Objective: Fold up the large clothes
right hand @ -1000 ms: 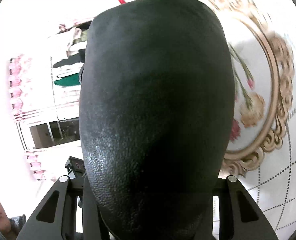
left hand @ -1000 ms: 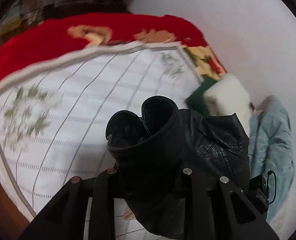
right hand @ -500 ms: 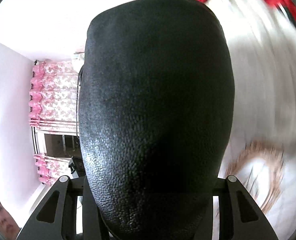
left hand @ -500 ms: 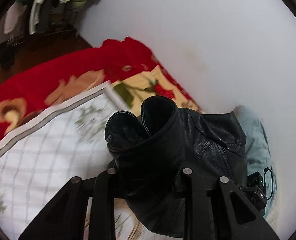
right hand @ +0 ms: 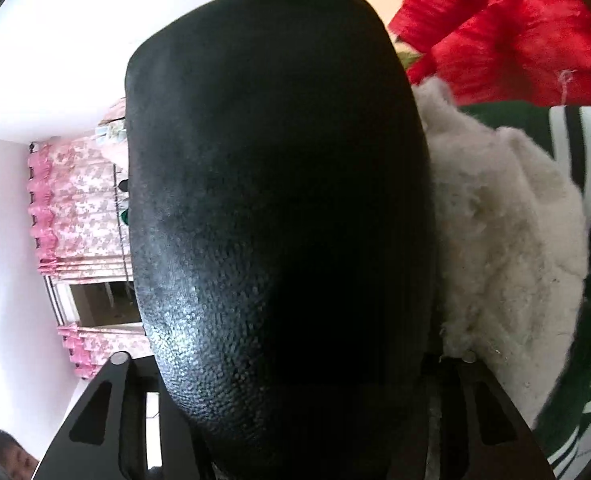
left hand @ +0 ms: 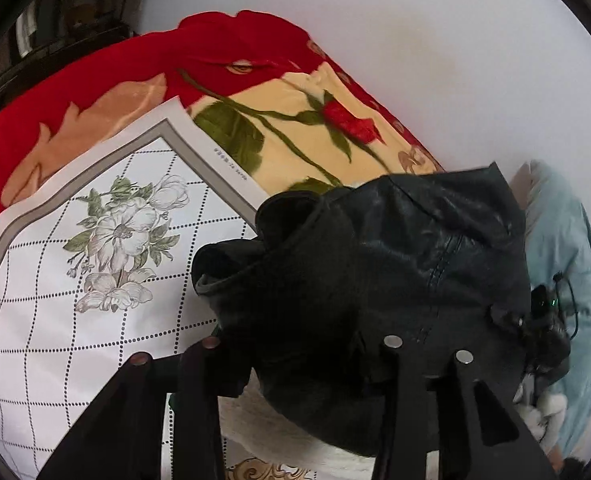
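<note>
A folded black leather jacket [left hand: 375,272] is held between both grippers. My left gripper [left hand: 299,344] is shut on one end of the bundle, with the rolled sleeve openings sticking out past the fingers. My right gripper [right hand: 291,360] is shut on the other end; the jacket's black grained leather [right hand: 275,200] bulges up and fills most of the right wrist view, hiding the fingertips. The jacket hangs over a white fleecy garment with a green striped shell [right hand: 515,240], which also shows under the jacket in the left wrist view [left hand: 279,432].
The bed carries a white checked sheet with grey flowers [left hand: 95,280] and a red and yellow rose blanket [left hand: 295,120]. A pale blue garment [left hand: 563,264] lies by the white wall [left hand: 415,20]. Pink curtains [right hand: 79,208] and a person's face [right hand: 11,456] show on the left.
Both grippers have carried the jacket across the bed toward the wall. It now hangs over the white fleecy garment, lower and closer to the blanket.
</note>
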Demonstrator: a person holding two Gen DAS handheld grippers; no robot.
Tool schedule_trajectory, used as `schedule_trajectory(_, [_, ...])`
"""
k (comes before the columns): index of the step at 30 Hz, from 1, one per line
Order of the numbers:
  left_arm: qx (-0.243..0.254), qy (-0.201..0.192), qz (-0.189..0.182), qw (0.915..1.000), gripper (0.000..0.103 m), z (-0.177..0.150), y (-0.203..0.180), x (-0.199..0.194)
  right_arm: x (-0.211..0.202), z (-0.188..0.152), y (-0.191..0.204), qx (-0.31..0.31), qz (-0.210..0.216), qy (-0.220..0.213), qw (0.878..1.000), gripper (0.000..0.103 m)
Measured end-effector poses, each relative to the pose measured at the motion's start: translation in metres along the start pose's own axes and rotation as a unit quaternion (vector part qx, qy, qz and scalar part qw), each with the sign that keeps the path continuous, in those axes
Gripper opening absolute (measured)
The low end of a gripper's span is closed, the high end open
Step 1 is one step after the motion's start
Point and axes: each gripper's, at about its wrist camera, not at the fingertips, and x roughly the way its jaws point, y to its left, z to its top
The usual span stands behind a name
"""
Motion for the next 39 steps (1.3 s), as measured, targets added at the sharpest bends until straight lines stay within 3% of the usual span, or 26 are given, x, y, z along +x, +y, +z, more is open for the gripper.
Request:
schedule_trajectory(3, [0.028, 0.007, 0.015, 0.9995, 0.041, 0.001, -0.011, -0.006, -0.003, -0.009, 0.01, -0.017, -0.067, 0.001, 0.998, 0.07])
schedule_trajectory(5, [0.051, 0.011, 0.031, 0.9981, 0.051, 0.002, -0.019, -0.011, -0.01, -0.016, 0.025, -0.04, -0.133, -0.022, 0.99, 0.081])
schedule_trajectory(6, [0.063, 0.014, 0.036, 0.9973, 0.06, 0.002, -0.022, -0.013, -0.015, -0.021, 0.03, -0.046, -0.158, -0.035, 0.986, 0.084])
schedule_trajectory(7, [0.077, 0.018, 0.044, 0.9959, 0.088, 0.0, -0.026, -0.014, -0.02, -0.026, 0.034, -0.056, -0.193, -0.052, 0.978, 0.085])
schedule_trajectory(8, [0.091, 0.017, 0.055, 0.9942, 0.103, 0.0, -0.028, -0.016, -0.026, -0.033, 0.042, -0.07, -0.234, -0.074, 0.967, 0.091])
schedule_trajectory(9, [0.107, 0.01, 0.066, 0.9921, 0.103, -0.001, -0.031, -0.02, -0.028, -0.04, 0.05, -0.08, -0.266, -0.09, 0.957, 0.102])
schedule_trajectory(10, [0.123, 0.003, 0.077, 0.9894, 0.103, -0.003, -0.035, -0.024, -0.032, -0.052, 0.062, -0.094, -0.327, -0.118, 0.933, 0.103])
schedule_trajectory(12, [0.148, -0.005, 0.098, 0.9842, 0.103, -0.006, -0.038, -0.031, -0.046, -0.067, 0.061, -0.103, -0.388, -0.154, 0.903, 0.103])
schedule_trajectory(13, [0.159, -0.01, 0.109, 0.9811, 0.103, -0.008, -0.04, -0.037, -0.046, -0.083, 0.071, -0.103, -0.429, -0.175, 0.88, 0.103])
schedule_trajectory(14, [0.169, -0.015, 0.117, 0.9785, 0.103, -0.009, -0.04, -0.044, -0.049, -0.093, 0.07, -0.103, -0.453, -0.188, 0.866, 0.103])
schedule_trajectory(15, [0.178, -0.02, 0.124, 0.976, 0.103, -0.011, -0.042, -0.052, -0.063, -0.108, 0.029, -0.107, -0.465, -0.196, 0.857, 0.103])
schedule_trajectory(16, [0.188, -0.025, 0.13, 0.9732, 0.103, -0.012, -0.044, -0.062, -0.06, -0.125, 0.038, -0.109, -0.492, -0.211, 0.838, 0.103])
schedule_trajectory(17, [0.197, -0.028, 0.135, 0.9706, 0.103, -0.014, -0.046, -0.071, -0.038, -0.159, 0.047, -0.111, -0.505, -0.217, 0.828, 0.103])
schedule_trajectory(22, [0.255, -0.04, 0.155, 0.9537, 0.103, -0.024, -0.063, -0.133, -0.02, -0.242, 0.12, -0.103, -0.555, -0.268, 0.781, 0.103])
schedule_trajectory(27, [0.285, -0.044, 0.124, 0.9494, 0.103, -0.039, -0.072, -0.213, -0.012, -0.34, 0.188, -0.089, -0.576, -0.317, 0.748, 0.103])
schedule_trajectory(31, [0.301, -0.045, 0.096, 0.9476, 0.103, -0.054, -0.078, -0.285, -0.018, -0.41, 0.247, -0.087, -0.582, -0.344, 0.732, 0.103])
schedule_trajectory(33, [0.308, -0.051, 0.089, 0.9458, 0.103, -0.06, -0.08, -0.318, -0.022, -0.448, 0.283, -0.089, -0.59, -0.362, 0.716, 0.103])
schedule_trajectory(39, [0.324, -0.062, 0.077, 0.941, 0.103, -0.08, -0.086, -0.414, -0.037, -0.543, 0.368, -0.087, -0.592, -0.386, 0.702, 0.103])
